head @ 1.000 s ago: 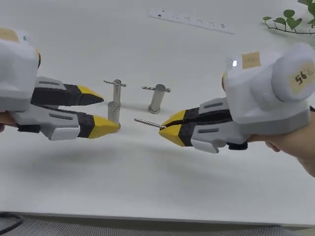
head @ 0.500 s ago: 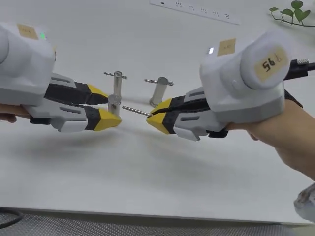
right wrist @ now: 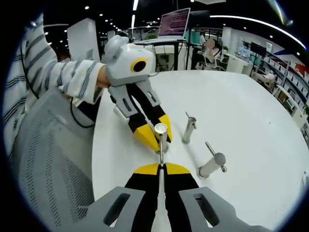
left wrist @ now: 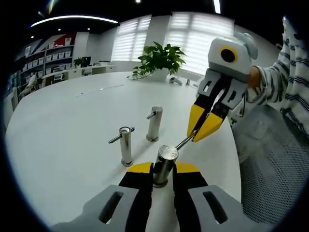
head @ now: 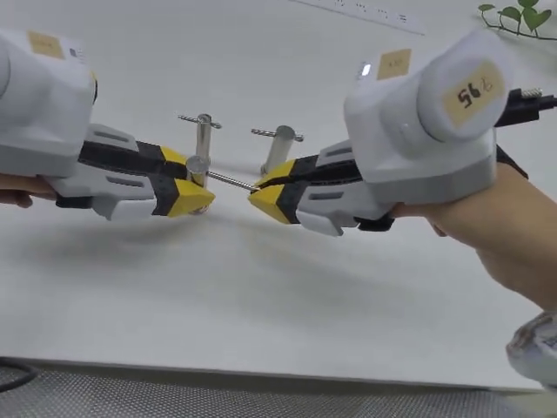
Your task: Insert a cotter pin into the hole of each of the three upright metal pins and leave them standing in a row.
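- The left gripper (head: 196, 180) (left wrist: 164, 169) (right wrist: 161, 140) comes in from the left of the front metal pin (head: 197, 167) (left wrist: 164, 166) (right wrist: 161, 131). Its yellow-tipped jaws are closed on that pin's shaft, one on each side, below the head.
- The front metal pin stands upright on the white tabletop (head: 261, 305) between those jaws.
- A second metal pin (head: 203, 135) (left wrist: 126, 145) (right wrist: 189, 129) stands upright just behind the front metal pin. A thin cross piece passes through its top.
- The cotter pin (head: 231, 180) (left wrist: 184, 141) (right wrist: 161, 155) lies level, just right of the front metal pin. Its free end reaches that pin's head. Whether it has entered the hole cannot be told.
- A third metal pin (head: 278, 150) (left wrist: 154, 123) (right wrist: 212, 166) is behind and to the right of the front metal pin. It also carries a cross piece, and it leans in the head view.
- The right gripper (head: 258, 193) (left wrist: 200, 135) (right wrist: 161, 167) points at the front metal pin from the right. Its jaws are closed on the far end of the cotter pin.
- A power strip (head: 365, 10) and a plant (head: 522, 16) sit at the far edge of the tabletop, well apart from the front metal pin.
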A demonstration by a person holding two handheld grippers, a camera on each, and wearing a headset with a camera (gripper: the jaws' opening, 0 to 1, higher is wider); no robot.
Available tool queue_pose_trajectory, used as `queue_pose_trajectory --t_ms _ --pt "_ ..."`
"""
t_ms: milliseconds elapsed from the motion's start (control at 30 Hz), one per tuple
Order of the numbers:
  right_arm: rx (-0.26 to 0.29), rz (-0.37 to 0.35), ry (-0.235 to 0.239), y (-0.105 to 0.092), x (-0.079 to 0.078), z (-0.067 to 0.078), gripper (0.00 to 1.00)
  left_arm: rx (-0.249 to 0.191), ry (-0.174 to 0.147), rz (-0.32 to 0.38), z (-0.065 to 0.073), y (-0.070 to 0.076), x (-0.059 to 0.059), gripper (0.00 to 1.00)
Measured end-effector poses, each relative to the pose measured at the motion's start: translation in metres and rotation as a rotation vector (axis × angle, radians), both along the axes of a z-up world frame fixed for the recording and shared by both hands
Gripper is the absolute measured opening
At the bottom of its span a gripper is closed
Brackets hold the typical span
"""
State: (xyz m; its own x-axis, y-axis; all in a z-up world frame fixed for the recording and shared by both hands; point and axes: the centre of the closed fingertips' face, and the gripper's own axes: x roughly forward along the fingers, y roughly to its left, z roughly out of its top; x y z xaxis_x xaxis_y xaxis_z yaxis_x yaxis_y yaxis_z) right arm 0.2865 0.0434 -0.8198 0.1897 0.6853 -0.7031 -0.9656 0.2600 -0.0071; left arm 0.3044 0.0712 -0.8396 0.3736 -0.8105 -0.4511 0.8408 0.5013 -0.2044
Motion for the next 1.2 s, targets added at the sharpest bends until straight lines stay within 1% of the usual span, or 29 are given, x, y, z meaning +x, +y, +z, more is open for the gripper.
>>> queue_pose_trajectory --t_ms 167,233,300,367,467,567,600,667,733,767,800,833,867,933,967,1033,1067,1100,1133,1167,1200 --pt "0.004 -0.004 -0.001 0.003 -0.001 -0.001 0.04 -0.001 -0.013 -0.003 0.001 -0.001 -0.002 0.13" --pt "-0.009 0.001 -0.012 0.003 0.0 -0.003 0.04 -0.002 -0.01 -0.001 0.002 0.0 -0.002 0.13" --pt "-0.007 -0.005 -0.01 0.004 0.0 -0.004 0.04 -0.001 -0.017 -0.003 0.002 -0.001 -0.003 0.13" --pt "-0.006 -0.008 -0.008 0.006 0.0 -0.006 0.04 -0.005 -0.016 0.001 0.002 0.0 -0.003 0.13" --pt "0.013 -0.006 -0.011 0.013 -0.001 -0.005 0.04 -0.006 -0.019 0.002 0.003 -0.001 -0.004 0.13" --pt "0.022 -0.015 -0.021 0.022 0.002 -0.005 0.04 -0.008 -0.016 0.003 0.004 -0.003 -0.004 0.13" --pt "0.031 -0.028 -0.019 0.024 0.003 -0.004 0.04 -0.008 -0.016 0.004 0.004 -0.003 -0.004 0.13" --pt "0.035 -0.031 -0.014 0.028 0.003 -0.005 0.04 -0.008 -0.017 0.003 0.004 -0.004 -0.005 0.13" --pt "0.061 -0.039 0.004 0.035 0.004 -0.002 0.04 -0.012 -0.014 0.004 0.005 -0.004 -0.005 0.13" --pt "0.057 -0.041 0.002 0.036 0.005 -0.003 0.04 -0.017 -0.011 0.006 0.005 -0.004 -0.005 0.13" --pt "0.05 -0.021 -0.011 0.038 0.005 -0.002 0.05 -0.02 -0.011 0.008 0.005 -0.005 -0.005 0.13" --pt "0.043 -0.005 -0.023 0.038 0.004 -0.002 0.05 -0.021 -0.011 0.009 0.006 -0.005 -0.005 0.13" --pt "0.046 0.0 -0.024 0.038 0.002 -0.001 0.06 -0.02 -0.012 0.01 0.006 -0.006 -0.005 0.13" --pt "0.036 0.015 -0.016 0.035 0.0 -0.002 0.1 -0.018 -0.013 0.007 0.006 -0.007 -0.005 0.13" --pt "0.003 0.022 0.002 0.029 -0.003 -0.007 0.12 -0.018 -0.012 0.005 0.006 -0.006 -0.005 0.13" --pt "-0.013 0.027 -0.02 0.022 -0.002 -0.009 0.1 -0.018 -0.012 0.003 0.006 -0.007 -0.005 0.13" --pt "-0.015 0.024 -0.019 0.02 -0.002 -0.009 0.09 -0.019 -0.012 0.003 0.007 -0.007 -0.005 0.13" --pt "-0.008 0.018 -0.015 0.02 -0.001 -0.008 0.07 -0.022 -0.013 0.004 0.008 -0.009 -0.006 0.13" --pt "0.017 0.007 -0.002 0.022 0.0 -0.005 0.05 -0.027 -0.015 0.006 0.009 -0.01 -0.006 0.13" --pt "0.035 -0.002 0.009 0.023 0.0 -0.003 0.03 -0.031 -0.017 0.006 0.009 -0.011 -0.007 0.13" --pt "0.047 -0.008 0.019 0.025 -0.001 -0.001 0.03 -0.037 -0.023 0.004 0.01 -0.012 -0.008 0.13"
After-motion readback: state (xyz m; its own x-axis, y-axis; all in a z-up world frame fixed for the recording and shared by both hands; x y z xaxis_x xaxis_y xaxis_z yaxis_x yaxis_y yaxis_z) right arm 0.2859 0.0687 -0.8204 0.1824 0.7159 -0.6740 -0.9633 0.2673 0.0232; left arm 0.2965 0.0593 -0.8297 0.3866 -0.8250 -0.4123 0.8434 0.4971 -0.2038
